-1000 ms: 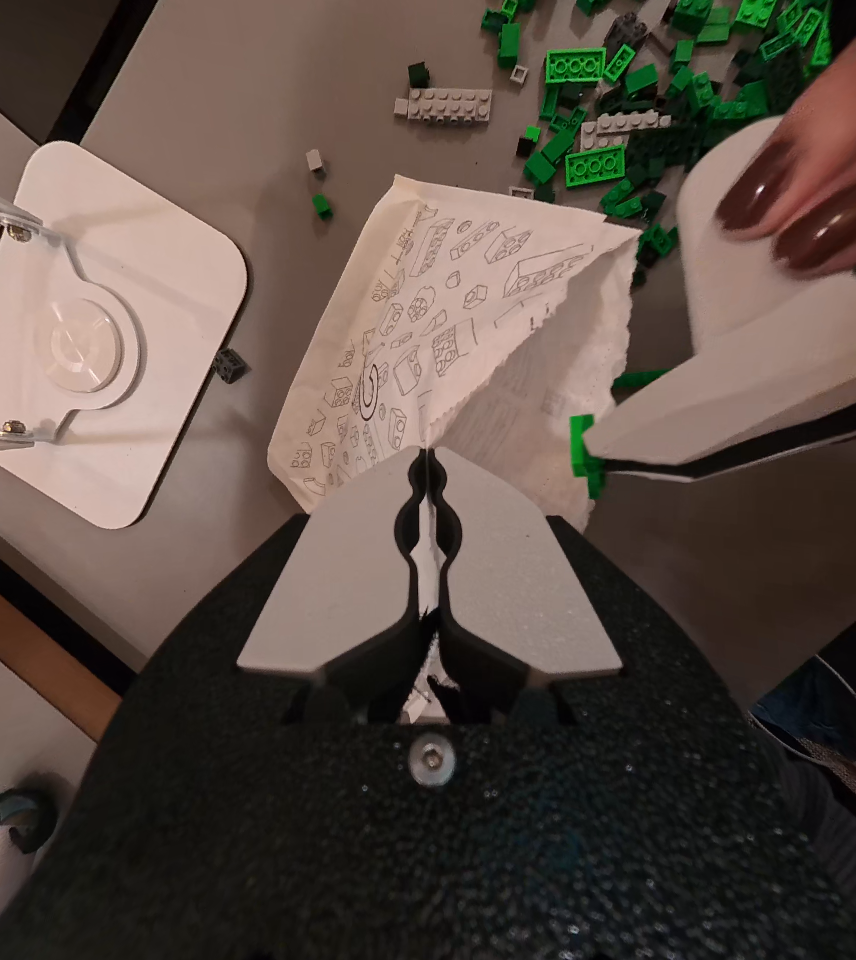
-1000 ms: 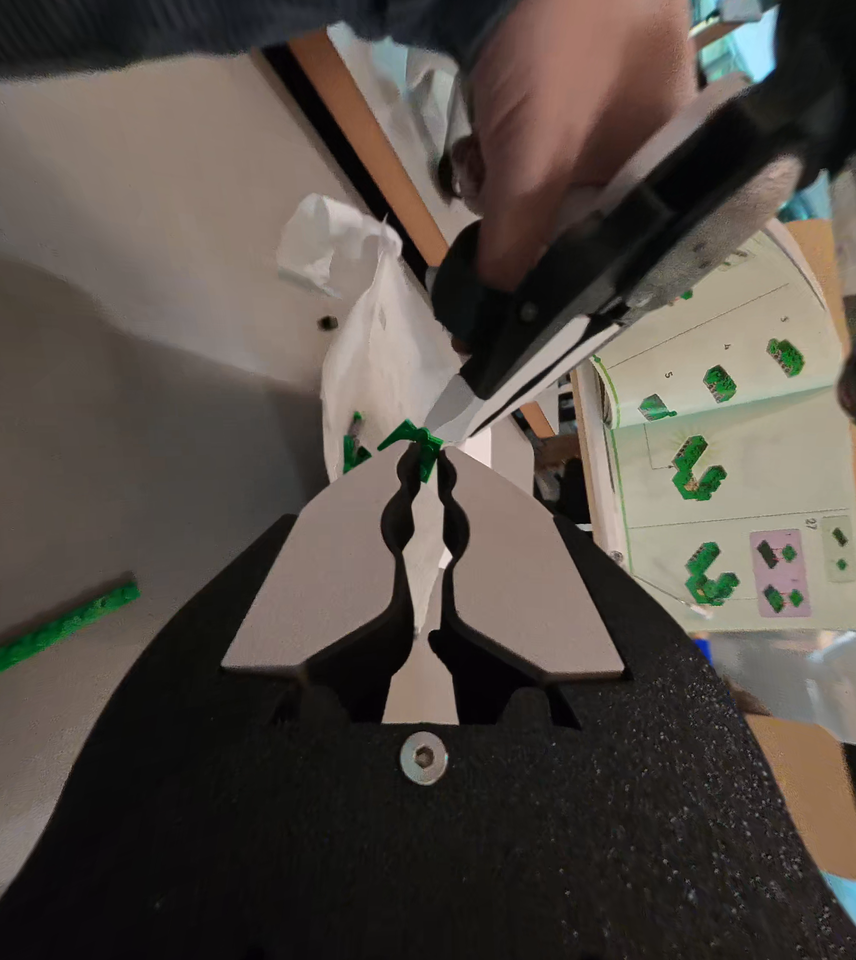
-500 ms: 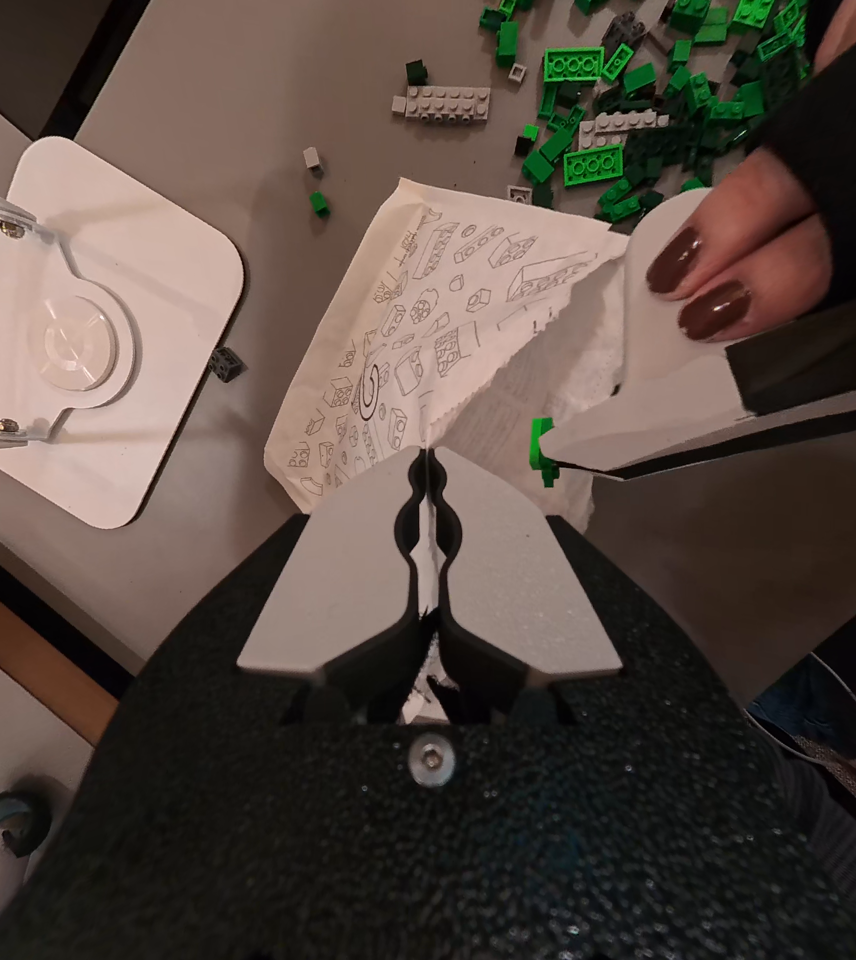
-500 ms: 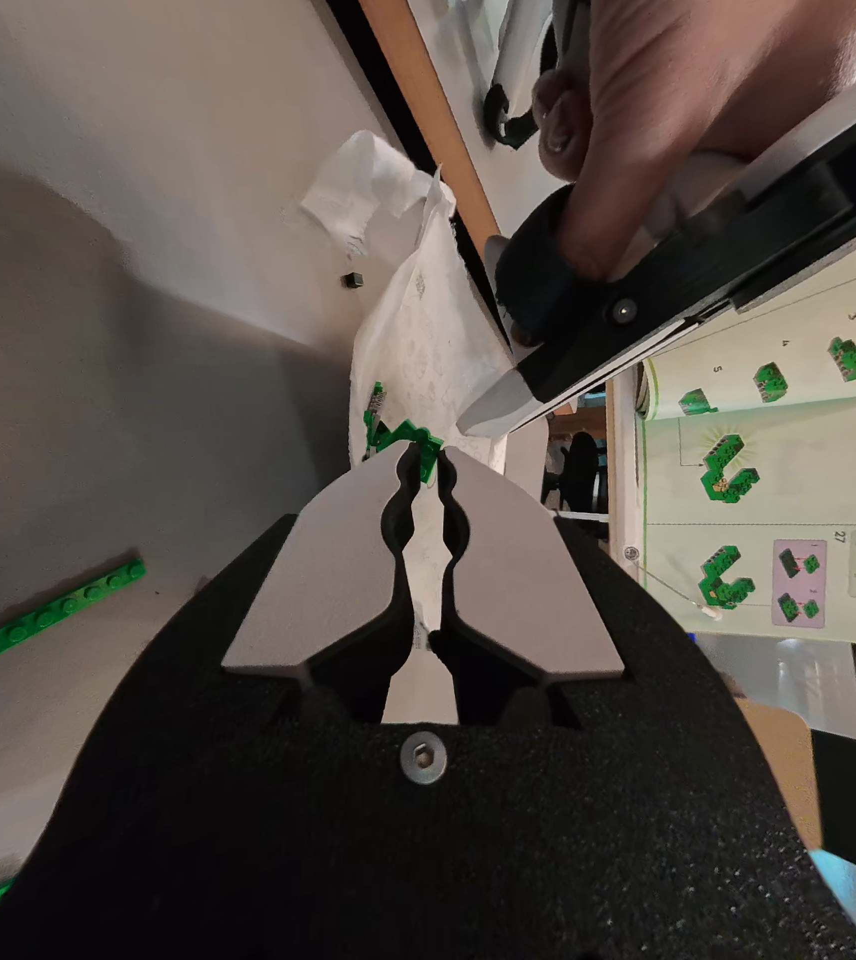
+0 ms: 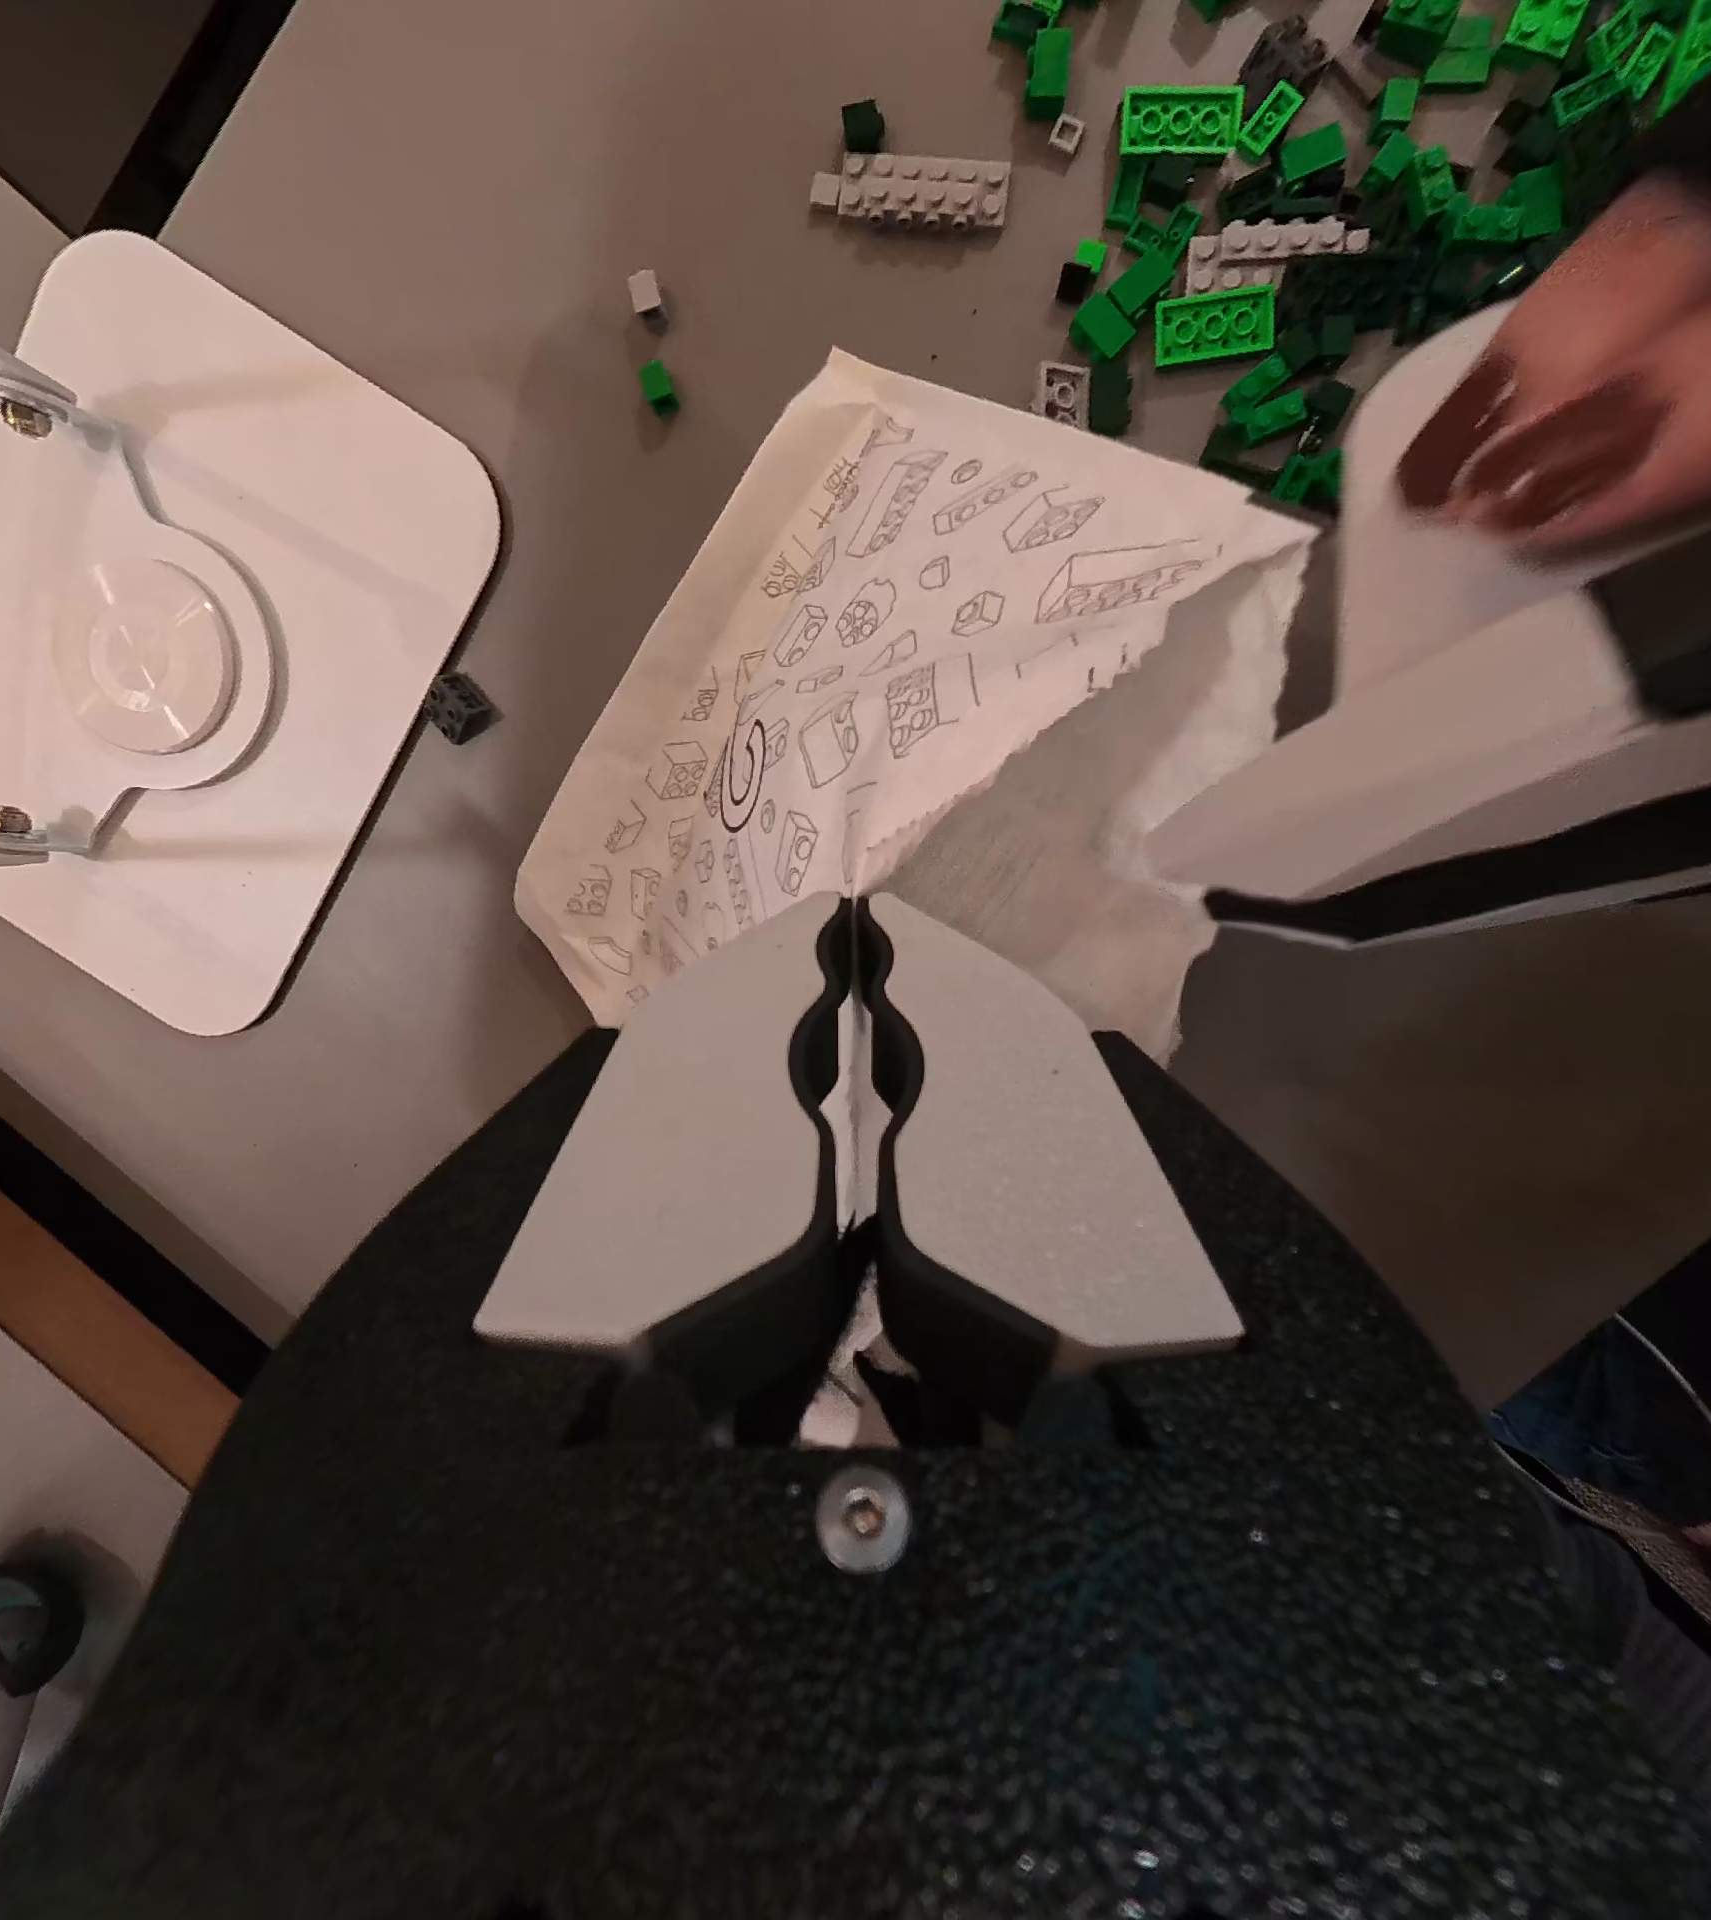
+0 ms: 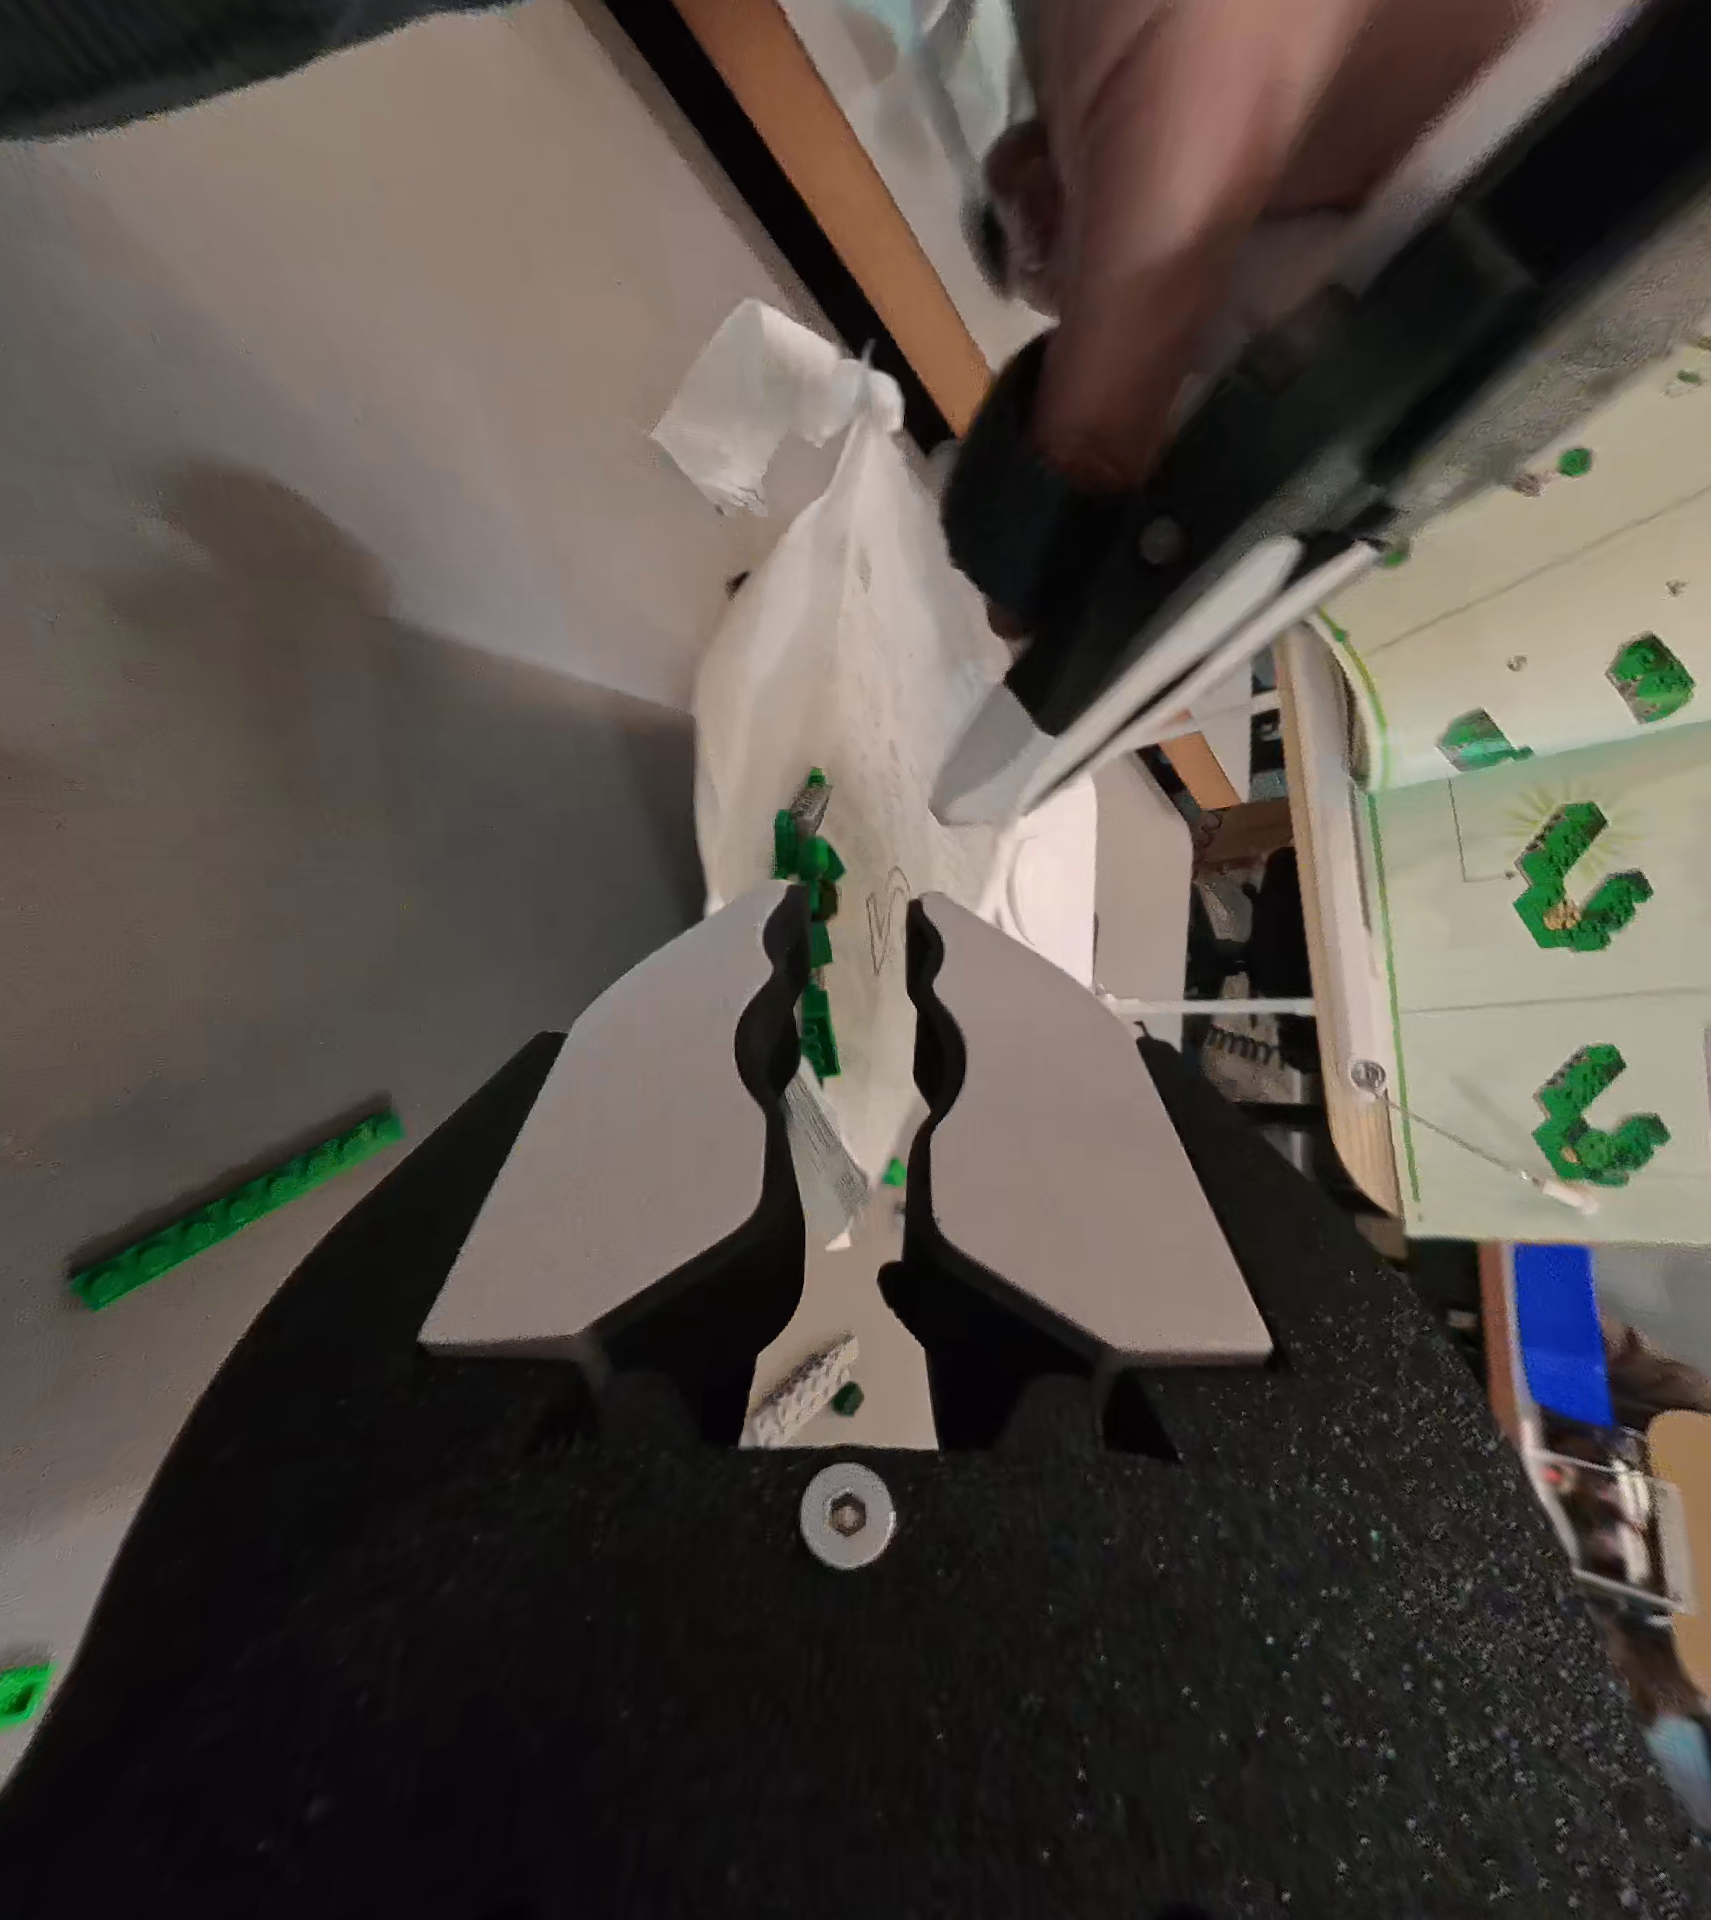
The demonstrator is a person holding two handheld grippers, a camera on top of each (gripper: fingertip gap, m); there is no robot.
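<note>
My left gripper [image 5: 853,906] is shut on the edge of a white paper bag [image 5: 892,623] printed with brick drawings and holds its mouth open above the grey table. It also shows in the right wrist view [image 6: 996,774], gripping the bag [image 6: 830,665]. My right gripper [image 6: 856,906] is open at the bag's mouth, with white paper showing between its pads. Several small green bricks [image 6: 809,862] lie inside the bag beside its left finger, not gripped. In the left wrist view the right gripper [image 5: 1220,906] reaches in from the right with nothing at its tip.
A pile of green and grey bricks [image 5: 1350,177] lies at the far right of the table [image 5: 518,208], and a white stand base [image 5: 207,790] at the left. An open instruction booklet [image 6: 1516,966] stands to the right. A long green plate [image 6: 238,1210] lies on the table. About 15 cm separates my right fingertips from the long green plate [image 6: 238,1210].
My right gripper opened. The green piece it held at its fingertips left the grasp and now lies in the bag. My left gripper stayed shut on the bag's edge.
</note>
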